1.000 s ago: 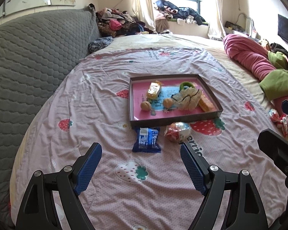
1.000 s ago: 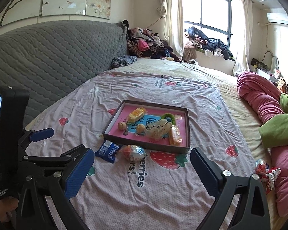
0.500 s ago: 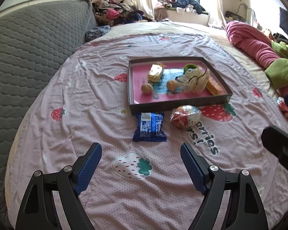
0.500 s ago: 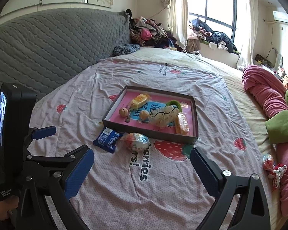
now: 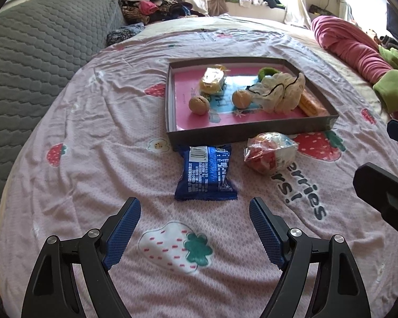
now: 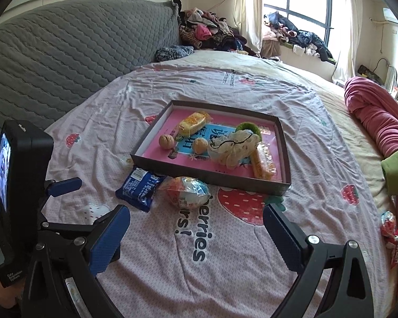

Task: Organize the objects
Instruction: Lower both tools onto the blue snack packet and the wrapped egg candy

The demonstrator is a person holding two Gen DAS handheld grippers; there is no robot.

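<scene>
A: Start nearest. What are the grippers doing?

B: The left gripper has its jaws spread wide with nothing between them, only the bedsheet below. The right gripper is the same, jaws apart and empty, over the printed lettering on the sheet

A: And just beyond the fingertips?

B: A blue snack packet lies flat on the sheet, straight ahead of the left gripper, its far end touching or nearly touching the near wall of the tray. Just beside it, to the right, sits a red and white wrapped snack, also outside the tray, close to that wall

A: So those two are left. What is in already?

B: Inside the tray I see two walnuts, a yellow wrapped cake, a crumpled white bag, an orange wrapped bar along the right side, and a green ring at the back

A: Anything further off?

B: At the right edge of the bed, near the pink blanket, lie some small red and white wrappers, well apart from the tray. I judge the job mostly done, with the two near packets and perhaps those wrappers left
</scene>
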